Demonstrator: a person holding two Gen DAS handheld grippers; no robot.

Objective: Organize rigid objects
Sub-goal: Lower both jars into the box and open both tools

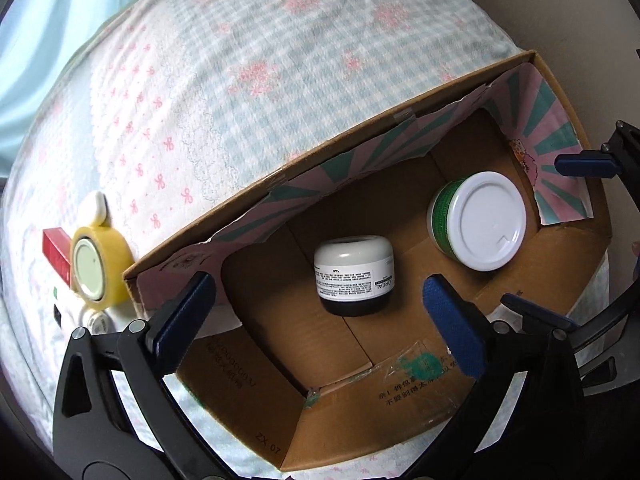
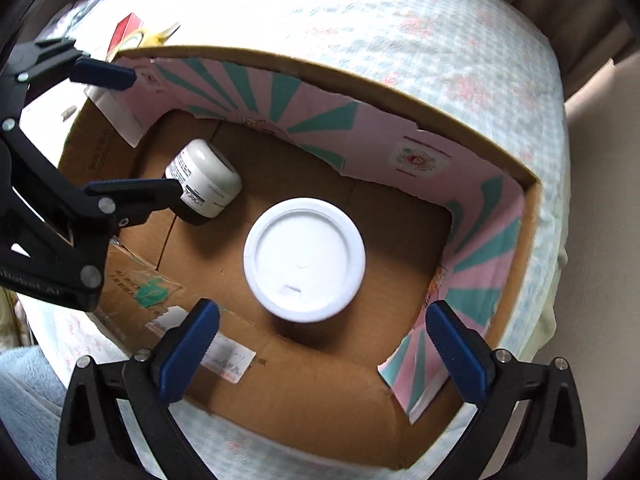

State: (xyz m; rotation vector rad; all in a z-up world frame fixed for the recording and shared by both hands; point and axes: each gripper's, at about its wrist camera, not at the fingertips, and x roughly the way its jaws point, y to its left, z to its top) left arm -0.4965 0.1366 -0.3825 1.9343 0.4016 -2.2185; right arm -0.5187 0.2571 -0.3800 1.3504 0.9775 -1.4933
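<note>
Open cardboard box [image 1: 552, 256] on a bed with a checked cover [image 1: 248, 92]. Inside stand a white-lidded green jar [image 2: 305, 259] toward the pink-lined corner and a white cream jar [image 1: 354, 276] mid-floor, apart. Left claw [image 1: 316, 312] and right claw [image 2: 320, 344] hover above the box, both wide open, empty. Yellow tape roll [image 1: 96, 268] and red box [image 1: 58, 254] lie on the bed, outside the box's corner.

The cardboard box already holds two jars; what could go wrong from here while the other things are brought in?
1. The white jar seems to lie tilted on the floor of the cardboard box, so a knock might roll it against the green jar.
2. The left gripper and the right gripper both hang open over the box, close together; they could collide.
3. The tape roll and red box outside sit tight against the wall, leaving little room for fingers.
</note>
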